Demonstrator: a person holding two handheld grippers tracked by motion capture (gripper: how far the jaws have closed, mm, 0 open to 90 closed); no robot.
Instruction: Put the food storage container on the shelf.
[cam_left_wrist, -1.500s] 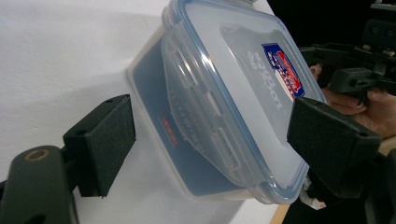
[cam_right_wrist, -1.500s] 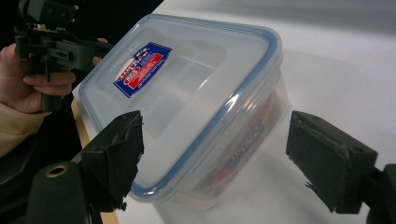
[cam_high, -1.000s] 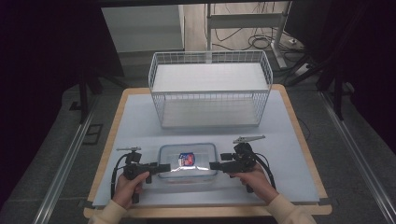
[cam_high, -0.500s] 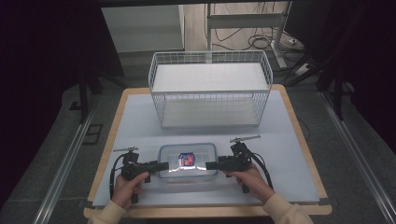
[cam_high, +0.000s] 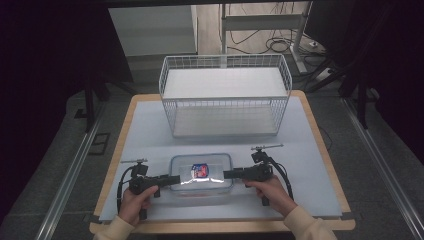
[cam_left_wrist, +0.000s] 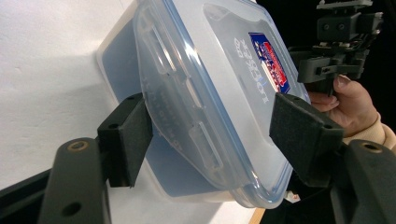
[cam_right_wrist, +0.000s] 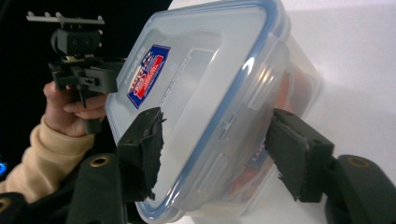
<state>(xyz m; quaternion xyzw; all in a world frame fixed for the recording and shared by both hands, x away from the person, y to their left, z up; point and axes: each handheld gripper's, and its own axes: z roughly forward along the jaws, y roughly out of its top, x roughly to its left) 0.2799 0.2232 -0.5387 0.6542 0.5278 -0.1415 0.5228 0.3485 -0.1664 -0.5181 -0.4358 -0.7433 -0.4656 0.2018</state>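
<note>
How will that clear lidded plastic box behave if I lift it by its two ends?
The plastic box looks rigid, so it probably won't sag. Its glossy lid may be slippery. Flat and low, it seems unlikely to tip; contents could shift.

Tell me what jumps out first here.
A clear rectangular plastic container with a blue-rimmed lid and a red-and-blue label sits at the table's near edge. The left hand-held gripper and right hand-held gripper straddle its two short ends, their jaws just closing. Behind it stands a white wire basket.
</note>
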